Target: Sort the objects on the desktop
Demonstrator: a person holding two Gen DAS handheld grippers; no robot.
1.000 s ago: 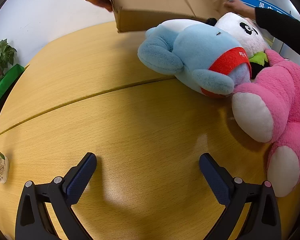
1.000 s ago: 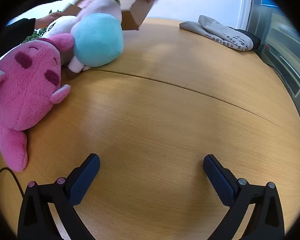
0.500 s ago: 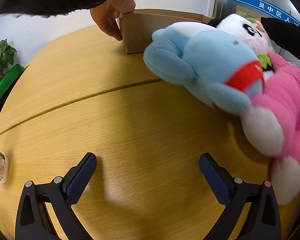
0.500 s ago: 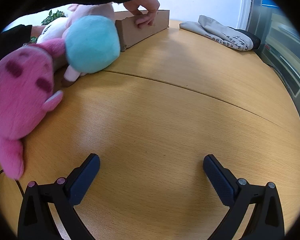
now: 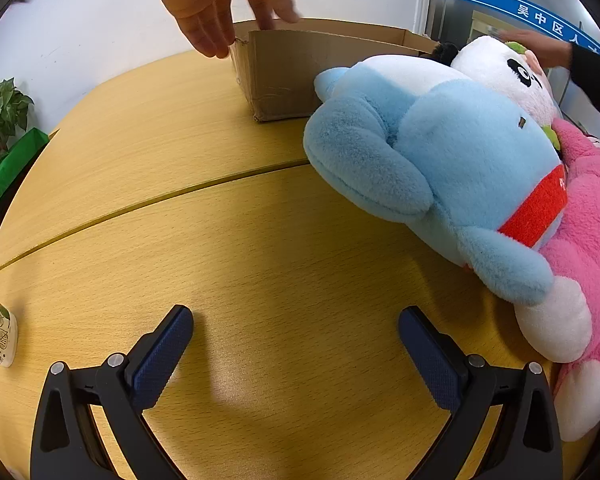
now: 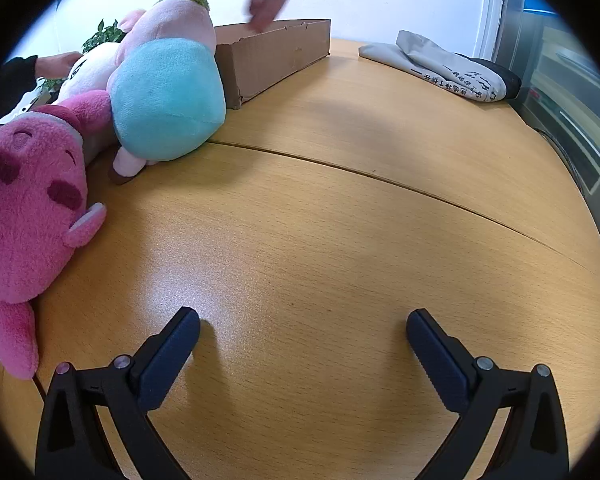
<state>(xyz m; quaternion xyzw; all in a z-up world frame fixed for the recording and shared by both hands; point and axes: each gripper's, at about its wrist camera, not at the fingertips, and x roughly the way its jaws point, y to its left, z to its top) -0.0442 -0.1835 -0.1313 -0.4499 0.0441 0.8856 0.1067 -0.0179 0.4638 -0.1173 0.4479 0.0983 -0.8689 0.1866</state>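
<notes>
So there's a pile of plushies bunched together on the wooden table (image 5: pixel 228 264). The big light blue plush (image 5: pixel 440 168) lies on its side with a red band around it, floppy ear draped toward the table's middle. Pressed right against it is a fuzzy pink bear (image 6: pixel 28 204) with darker pink spots on its face and white foot pads, lying flat. Behind them a white panda plush (image 5: pixel 504 76) pokes out, and there's a pale pink plush with a green tuft (image 6: pixel 180 20) too. Just behind sits an open, shallow cardboard box (image 5: pixel 300 68), its corner touching the blue one
</notes>
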